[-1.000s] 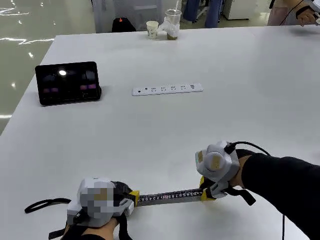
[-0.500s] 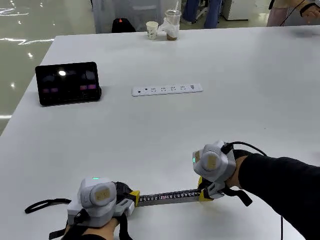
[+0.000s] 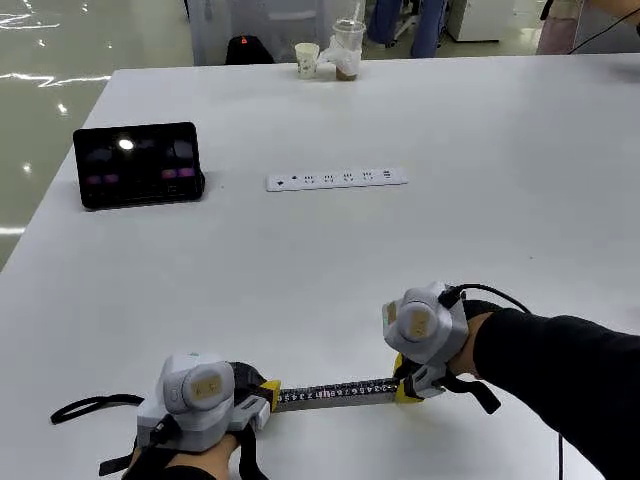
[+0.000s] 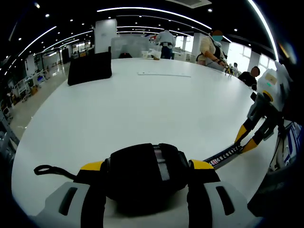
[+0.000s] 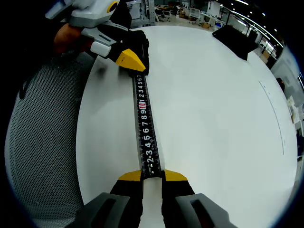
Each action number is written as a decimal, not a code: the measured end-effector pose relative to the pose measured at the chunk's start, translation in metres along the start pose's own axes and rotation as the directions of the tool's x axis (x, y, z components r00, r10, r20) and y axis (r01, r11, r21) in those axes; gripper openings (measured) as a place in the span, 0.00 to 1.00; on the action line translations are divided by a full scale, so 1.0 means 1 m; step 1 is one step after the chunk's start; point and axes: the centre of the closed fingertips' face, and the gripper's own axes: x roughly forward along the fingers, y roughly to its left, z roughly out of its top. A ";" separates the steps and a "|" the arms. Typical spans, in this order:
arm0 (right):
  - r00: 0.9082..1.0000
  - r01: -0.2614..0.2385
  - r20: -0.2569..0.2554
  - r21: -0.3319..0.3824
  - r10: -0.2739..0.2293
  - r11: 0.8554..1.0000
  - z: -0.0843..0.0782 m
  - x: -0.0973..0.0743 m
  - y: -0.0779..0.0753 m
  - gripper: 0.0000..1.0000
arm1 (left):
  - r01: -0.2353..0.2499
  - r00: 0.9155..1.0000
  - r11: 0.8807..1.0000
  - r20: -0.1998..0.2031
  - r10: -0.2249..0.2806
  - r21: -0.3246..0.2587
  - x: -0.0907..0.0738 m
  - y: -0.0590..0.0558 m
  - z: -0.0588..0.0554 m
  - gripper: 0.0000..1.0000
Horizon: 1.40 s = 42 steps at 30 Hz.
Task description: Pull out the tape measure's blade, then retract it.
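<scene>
Numbered black blade lies drawn out along the white worktop
My left tool clamps the black tape case; my right tool pinches the blade tip, case straight ahead along it

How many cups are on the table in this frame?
2. A paper cup and a clear plastic cup stand side by side at the far edge of the table; none seems hidden.

Left gripper and right gripper sit low, facing each other, fingers clamped.
</scene>
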 end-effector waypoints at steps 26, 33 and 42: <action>1.000 0.005 -0.011 0.009 -0.005 1.000 0.007 0.003 0.001 0.11 | -0.001 1.000 1.000 -0.015 0.001 -0.002 0.001 0.000 -0.002 0.65; 1.000 -0.004 -0.014 -0.009 0.003 1.000 0.010 0.004 0.001 0.11 | -0.001 1.000 1.000 -0.014 0.001 -0.003 0.001 0.000 -0.002 0.65; 1.000 0.016 0.023 -0.038 -0.015 0.999 0.015 0.006 0.002 0.12 | 0.000 1.000 1.000 -0.013 0.000 -0.005 0.001 0.000 -0.002 0.65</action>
